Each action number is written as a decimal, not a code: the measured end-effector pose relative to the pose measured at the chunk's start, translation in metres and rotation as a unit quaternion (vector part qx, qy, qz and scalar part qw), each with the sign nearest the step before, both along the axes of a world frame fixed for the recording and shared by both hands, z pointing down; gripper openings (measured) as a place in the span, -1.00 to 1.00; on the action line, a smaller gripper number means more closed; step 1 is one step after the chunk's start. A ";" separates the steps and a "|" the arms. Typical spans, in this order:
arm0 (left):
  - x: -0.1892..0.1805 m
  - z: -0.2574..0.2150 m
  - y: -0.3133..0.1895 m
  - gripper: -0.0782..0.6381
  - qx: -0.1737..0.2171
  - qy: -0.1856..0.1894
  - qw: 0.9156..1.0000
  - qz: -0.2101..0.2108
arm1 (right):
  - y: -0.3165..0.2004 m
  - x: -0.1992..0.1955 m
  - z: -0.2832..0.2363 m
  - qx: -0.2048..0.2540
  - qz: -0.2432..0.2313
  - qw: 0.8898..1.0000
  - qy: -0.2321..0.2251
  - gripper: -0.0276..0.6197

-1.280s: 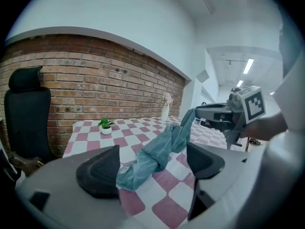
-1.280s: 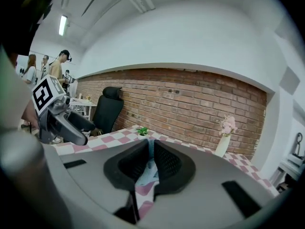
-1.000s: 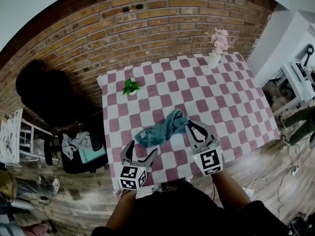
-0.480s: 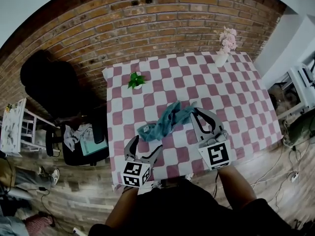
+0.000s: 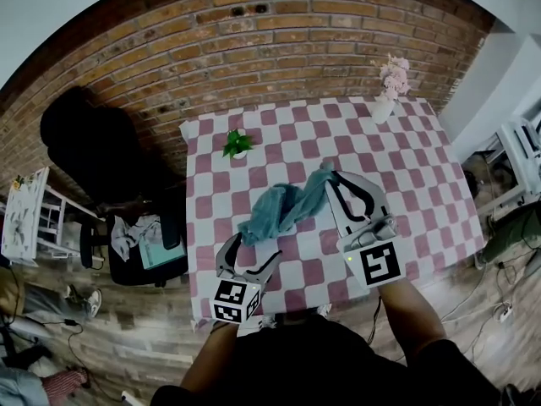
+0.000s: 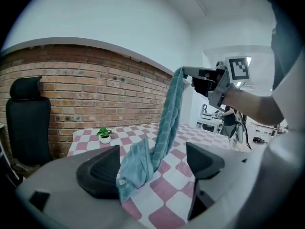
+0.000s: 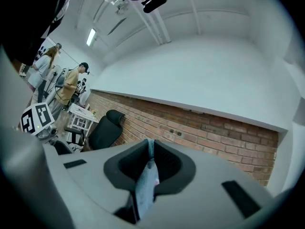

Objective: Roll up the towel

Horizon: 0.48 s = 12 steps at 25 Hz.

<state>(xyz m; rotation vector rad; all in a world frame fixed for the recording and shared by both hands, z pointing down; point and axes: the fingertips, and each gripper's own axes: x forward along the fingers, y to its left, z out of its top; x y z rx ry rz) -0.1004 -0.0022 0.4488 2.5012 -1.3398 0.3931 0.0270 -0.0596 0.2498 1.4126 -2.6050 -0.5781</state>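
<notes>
Right tool (image 5: 328,174): clenched on one end of the towel (image 5: 283,210). Its own view shows blue cloth pinched between the pads and nothing else in there. It holds that end up off the checked surface (image 5: 406,176), pointing roughly level.

Left tool (image 5: 256,245): released, jaws wide apart, nothing gripped, low over the near edge of the surface and tilted slightly down.

Towel: bunched into a rope, not flat. It hangs from the right tool's tips and slants down and across to the left tool. The free end is directly ahead of the left tool's open jaws, closer to its left pad. From the left gripper view the cloth overlaps that pad, so I can't tell if it touches. I also can't tell whether the bottom end rests on the surface or hangs just above it.

Key relation: the towel's long axis runs tool to tip, high at the right tool and low at the left. The free end is nearest the left tool by far, and well apart from the right tool's tips.

My read: rolling hasn't started, since the towel needs laying out flat first. The likely next step is for the left tool to go slightly forward and pinch the free end. Risk is grabbing a fold instead of the corner.

The plant pot (image 5: 237,145) is well beyond both tools and not in the way.
</notes>
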 end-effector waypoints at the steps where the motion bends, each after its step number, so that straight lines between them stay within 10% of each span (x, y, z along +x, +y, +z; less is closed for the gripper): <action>1: 0.000 0.000 0.000 0.40 0.000 -0.001 1.000 0.000 | -0.001 -0.001 -0.006 0.006 -0.001 1.000 -0.003 -0.81; 12: 0.006 0.000 0.000 0.40 0.010 0.006 1.000 0.005 | -0.022 0.003 -0.063 0.063 0.005 0.998 -0.030 -0.81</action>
